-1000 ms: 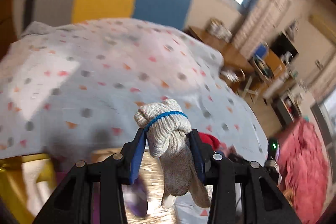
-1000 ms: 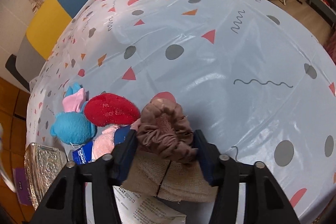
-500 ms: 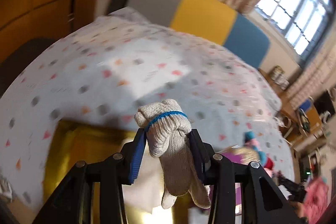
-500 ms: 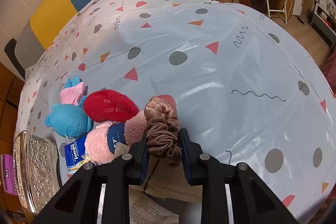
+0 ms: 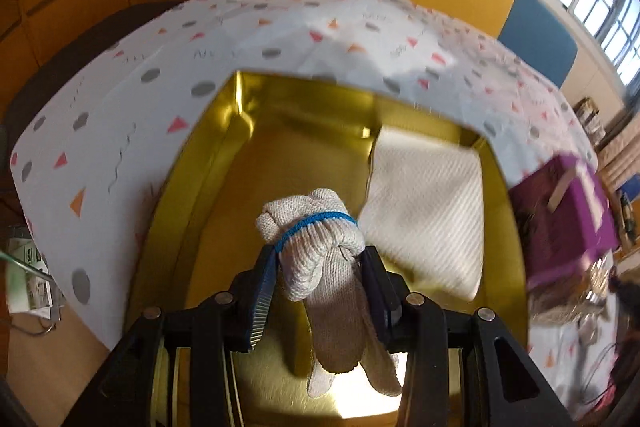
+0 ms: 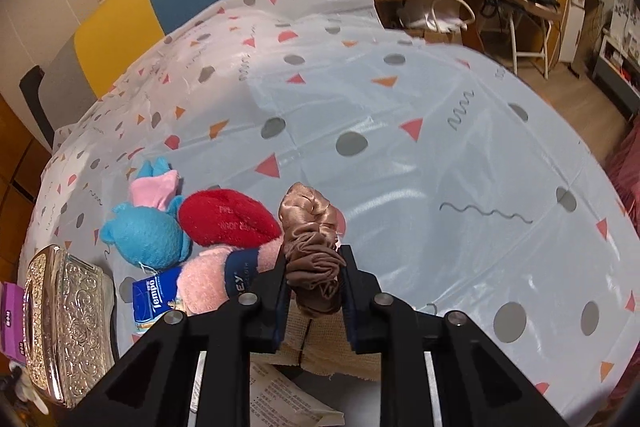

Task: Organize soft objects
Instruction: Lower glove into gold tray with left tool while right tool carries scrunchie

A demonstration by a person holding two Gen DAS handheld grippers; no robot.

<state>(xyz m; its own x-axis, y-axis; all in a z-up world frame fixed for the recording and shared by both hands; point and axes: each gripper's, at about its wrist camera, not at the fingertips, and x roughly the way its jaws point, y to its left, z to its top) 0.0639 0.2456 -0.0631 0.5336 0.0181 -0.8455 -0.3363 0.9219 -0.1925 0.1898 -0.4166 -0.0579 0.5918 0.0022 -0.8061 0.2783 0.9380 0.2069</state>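
left tool (image 5: pixel 320 263): clenched on a rolled white knit glove (image 5: pixel 320 251) with a blue band; both pads press its sides, the glove's fingers dangle below the grip.
under the left tool: an open gold tin (image 5: pixel 208 187); the glove hangs above its shiny floor, not touching it as far as can be told.
in the tin: a folded white cloth (image 5: pixel 424 211) lying at about 2 o'clock from the glove, against the tin's far right corner.
around the tin: a pale patterned cloth on the desk (image 5: pixel 160 75); a purple box (image 5: pixel 560 219) at 3 o'clock, blurred.
right tool (image 6: pixel 314 277): its jaws are closing on a brown satin scrunchie (image 6: pixel 310 239), which sits bunched between the pads and sticks up past the tips.
below the right tool: a beige woven cloth (image 6: pixel 328 347) on the desk, a printed paper sheet (image 6: pixel 288 395) at 6 o'clock of it.
at 9 o'clock of the scrunchie: a pink plush (image 6: pixel 208 275) with a navy band, a red plush (image 6: pixel 228 217) touching it, then a blue plush (image 6: pixel 144 231) with a pink part.
further out at 8 o'clock: a blue tissue pack (image 6: pixel 154 297) and an ornate silver box (image 6: pixel 64 327).
beyond, 12 o'clock: a colour-block chair back (image 6: pixel 160 11).
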